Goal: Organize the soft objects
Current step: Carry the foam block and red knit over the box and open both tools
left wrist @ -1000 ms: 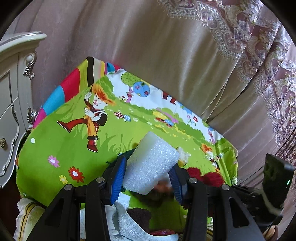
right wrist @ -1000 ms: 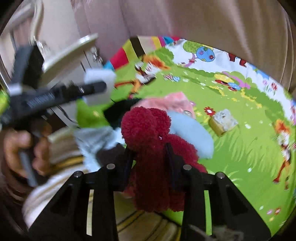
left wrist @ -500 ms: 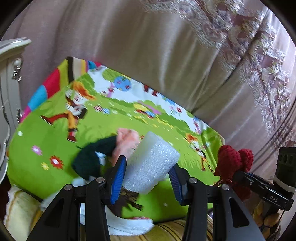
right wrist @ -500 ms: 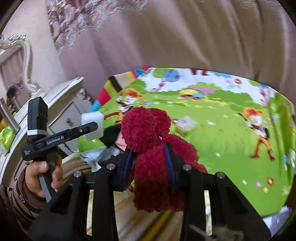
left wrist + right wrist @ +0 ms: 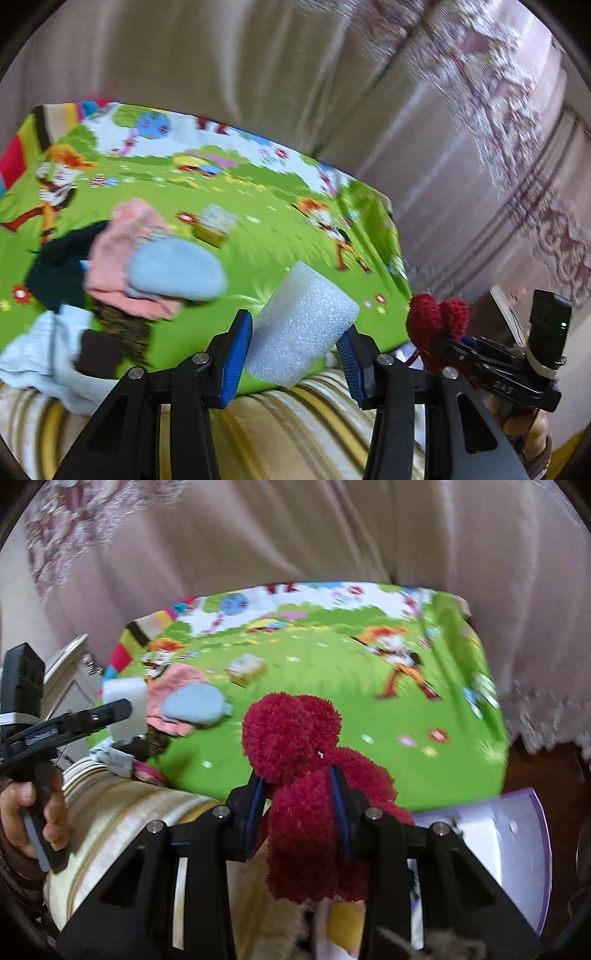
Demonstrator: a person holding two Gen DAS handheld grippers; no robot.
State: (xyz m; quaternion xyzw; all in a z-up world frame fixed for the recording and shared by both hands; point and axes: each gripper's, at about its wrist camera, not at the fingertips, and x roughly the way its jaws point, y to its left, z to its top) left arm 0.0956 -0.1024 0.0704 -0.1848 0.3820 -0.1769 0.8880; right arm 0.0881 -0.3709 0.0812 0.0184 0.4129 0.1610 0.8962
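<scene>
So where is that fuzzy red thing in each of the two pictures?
Left wrist view: the red yarn pompom sits far right, clamped in the right hand-held gripper.
Right wrist view: centre, filling the foreground.
Shared landmark: the yellow sponge on the green cartoon mat.

Home: curtains (image 5: 258,66), ornate cabinet (image 5: 70,664)

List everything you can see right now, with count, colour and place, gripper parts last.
foam block: 1, white, held between the left fingers
fluffy knit item: 1, dark red, held between the right fingers
pink cloth: 1, pink, in the pile on the mat
blue pouch: 1, pale blue, on the pink cloth
dark cloth: 1, dark green, left of the pile
small sponge: 1, yellow and pale, alone on the mat
cartoon mat: 1, green
curtain: beige, behind
left gripper: shut on foam
right gripper: shut on knit
</scene>
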